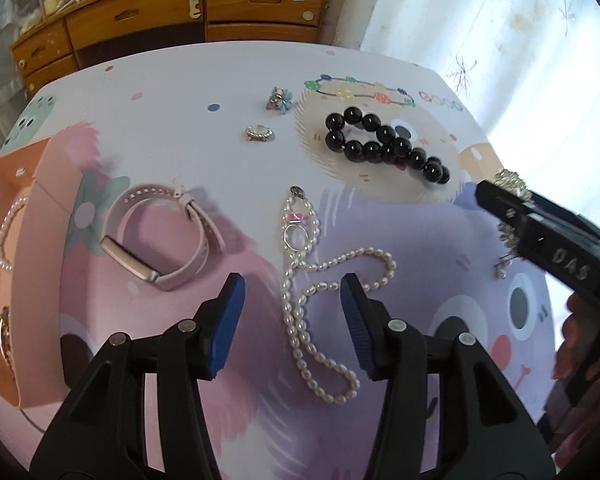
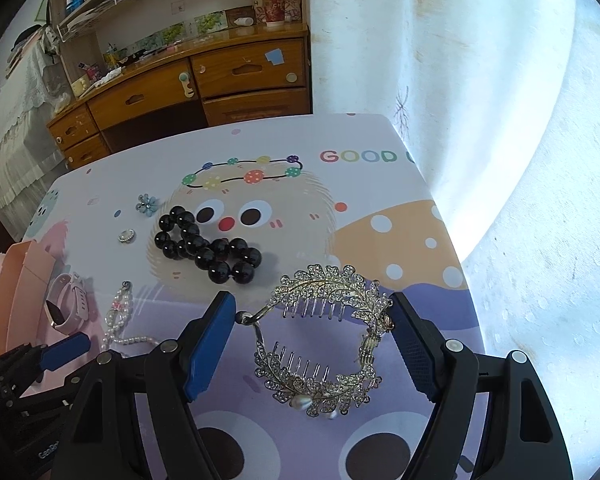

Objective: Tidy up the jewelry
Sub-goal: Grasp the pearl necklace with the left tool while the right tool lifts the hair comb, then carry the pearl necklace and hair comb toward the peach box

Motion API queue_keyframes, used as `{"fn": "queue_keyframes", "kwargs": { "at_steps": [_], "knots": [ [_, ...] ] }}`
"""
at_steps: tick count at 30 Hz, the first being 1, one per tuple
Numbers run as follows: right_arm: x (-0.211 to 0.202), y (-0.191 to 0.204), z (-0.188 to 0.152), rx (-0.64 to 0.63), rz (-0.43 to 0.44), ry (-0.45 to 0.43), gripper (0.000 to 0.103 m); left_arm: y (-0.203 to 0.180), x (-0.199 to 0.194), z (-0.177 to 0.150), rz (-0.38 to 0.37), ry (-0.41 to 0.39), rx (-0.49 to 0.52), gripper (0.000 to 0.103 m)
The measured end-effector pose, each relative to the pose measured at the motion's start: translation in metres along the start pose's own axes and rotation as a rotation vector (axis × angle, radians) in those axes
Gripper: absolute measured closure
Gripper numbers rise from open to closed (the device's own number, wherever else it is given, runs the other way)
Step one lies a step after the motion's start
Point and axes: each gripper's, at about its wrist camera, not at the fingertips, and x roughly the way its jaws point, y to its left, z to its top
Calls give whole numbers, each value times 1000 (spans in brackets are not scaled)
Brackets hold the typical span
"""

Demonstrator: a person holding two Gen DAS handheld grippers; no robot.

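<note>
My left gripper [image 1: 292, 300] is open and empty, its blue pads either side of a white pearl necklace [image 1: 300, 280] lying on the table with a small silver ring [image 1: 294, 236] on it. A pink watch band [image 1: 160, 236] lies to its left. My right gripper [image 2: 314, 322] is open around a rhinestone leaf hair comb [image 2: 324, 336] lying on the table; the pads touch or nearly touch its ends. It shows at the right of the left wrist view [image 1: 512, 188]. A black bead bracelet [image 2: 208, 244] lies beyond.
A pink open box [image 1: 24, 272] at the table's left holds a pearl bracelet [image 1: 4, 236]. A small oval brooch [image 1: 258, 133] and a blue flower clip [image 1: 280, 98] lie further back. A wooden dresser [image 1: 180, 12] stands behind the table; a curtain hangs on the right.
</note>
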Motion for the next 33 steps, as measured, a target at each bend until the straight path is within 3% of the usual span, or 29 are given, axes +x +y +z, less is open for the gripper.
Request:
{"fn": "queue_keyframes", "kwargs": {
  "at_steps": [6,8,10,12,24,33],
  "knots": [
    [5,-16,-3,41,-7,23,25,-9,4,-6,-15,-82,92,59],
    [7,-20,-4,59,-7,31,25,-9,5,-4,-36,-81,98,71],
    [8,-24,-5,81,-3,37,25,-12,6,-1,-86,-67,101,94],
    [9,-26,-6,96,-1,41,25,-15,8,2,-116,-55,82,100],
    [-2,-26,-6,113,13,21,25,-19,2,-6,-103,-22,48,101],
    [-30,-27,-2,159,47,-28,25,-17,-49,0,-167,-72,52,101]
  ]
}}
